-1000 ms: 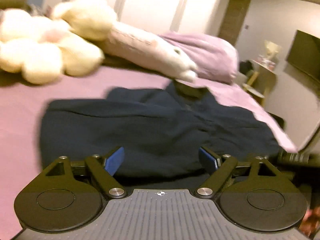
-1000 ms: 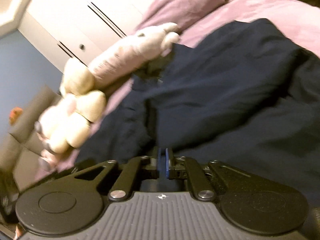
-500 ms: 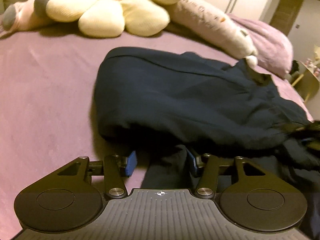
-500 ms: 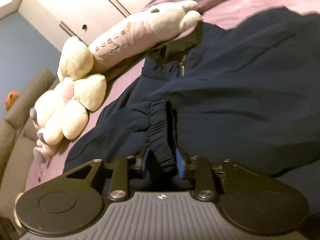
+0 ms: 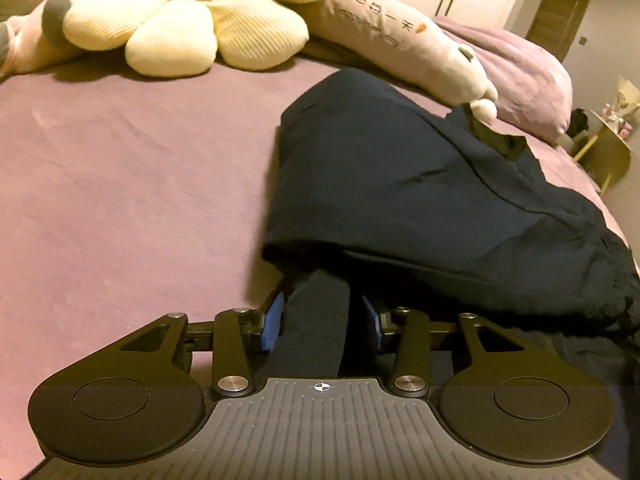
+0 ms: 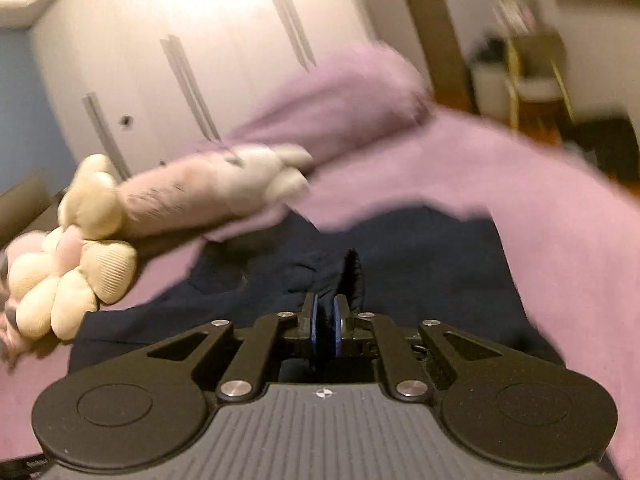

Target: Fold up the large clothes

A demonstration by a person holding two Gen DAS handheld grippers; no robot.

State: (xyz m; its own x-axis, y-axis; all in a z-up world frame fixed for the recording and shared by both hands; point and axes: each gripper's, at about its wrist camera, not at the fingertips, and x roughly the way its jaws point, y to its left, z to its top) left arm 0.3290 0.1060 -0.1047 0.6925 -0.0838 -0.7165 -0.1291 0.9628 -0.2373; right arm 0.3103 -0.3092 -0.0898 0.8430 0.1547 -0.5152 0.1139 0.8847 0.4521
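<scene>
A large navy garment (image 5: 420, 184) lies bunched on the purple bed sheet (image 5: 120, 184). In the left wrist view a narrow strip of it runs toward the camera between the blue pads of my left gripper (image 5: 322, 322). The jaws are closing around that strip, and a slim gap still shows beside the right pad. The blurred right wrist view shows the same garment (image 6: 420, 256) spread below my right gripper (image 6: 326, 320). Its pads stand close together on a gathered elastic cuff (image 6: 352, 272) that sticks up past the tips, and the jaws are opening a little.
A cream flower plush (image 5: 172, 32) and a long pink plush (image 5: 400, 44) lie along the bed's far side, with a purple pillow (image 5: 520, 64) to their right. A small yellow side table (image 5: 608, 152) stands off the bed's right edge. White wardrobe doors (image 6: 200, 40) are behind.
My left gripper dropped toward the garment's near edge and narrowed around a strip of fabric. My right gripper closed on the elastic cuff, then swung up and away with it; its view has blurred.
</scene>
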